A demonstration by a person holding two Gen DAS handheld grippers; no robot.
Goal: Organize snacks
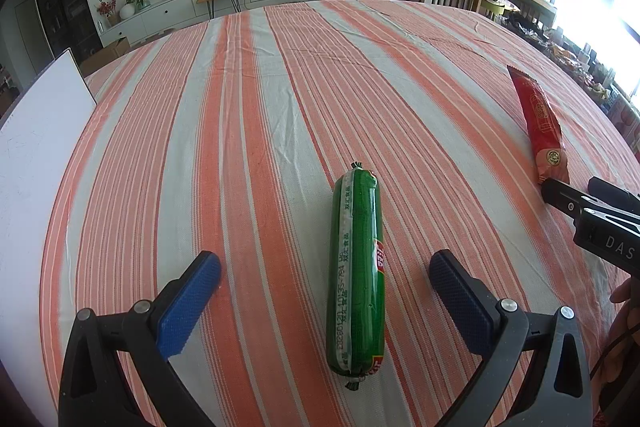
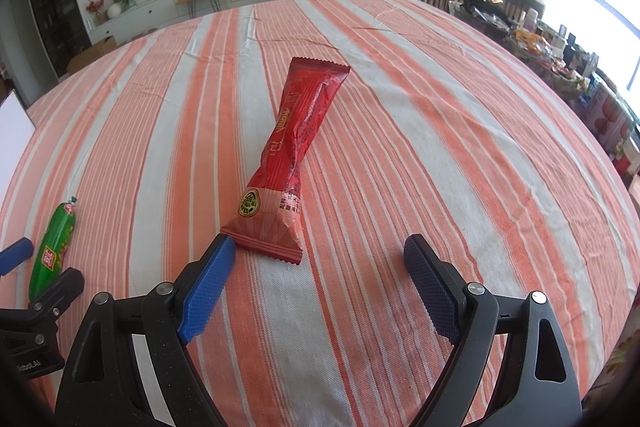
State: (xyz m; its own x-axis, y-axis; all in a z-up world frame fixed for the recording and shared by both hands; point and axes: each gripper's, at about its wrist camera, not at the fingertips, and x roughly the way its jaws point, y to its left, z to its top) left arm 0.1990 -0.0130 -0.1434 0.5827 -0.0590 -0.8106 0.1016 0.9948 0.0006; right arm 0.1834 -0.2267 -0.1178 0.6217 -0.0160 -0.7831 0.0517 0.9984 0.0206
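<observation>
**Two claws open over striped worktop, one snack before each**

Left claw (image 1: 325, 277): spread wide, holding nothing; the green sausage (image 1: 357, 275) lies lengthwise between its blue pads (image 1: 188, 303), touching neither.

Right claw (image 2: 319, 269): spread wide, empty; its left pad (image 2: 208, 291) sits at, perhaps touching, the near left corner of the red snack packet (image 2: 290, 163), which stretches away towards the far side.

Striped cloth (image 1: 248, 115) covers the worktop. White board (image 1: 36, 155) at the left edge. Sausage and packet lie well apart.
</observation>
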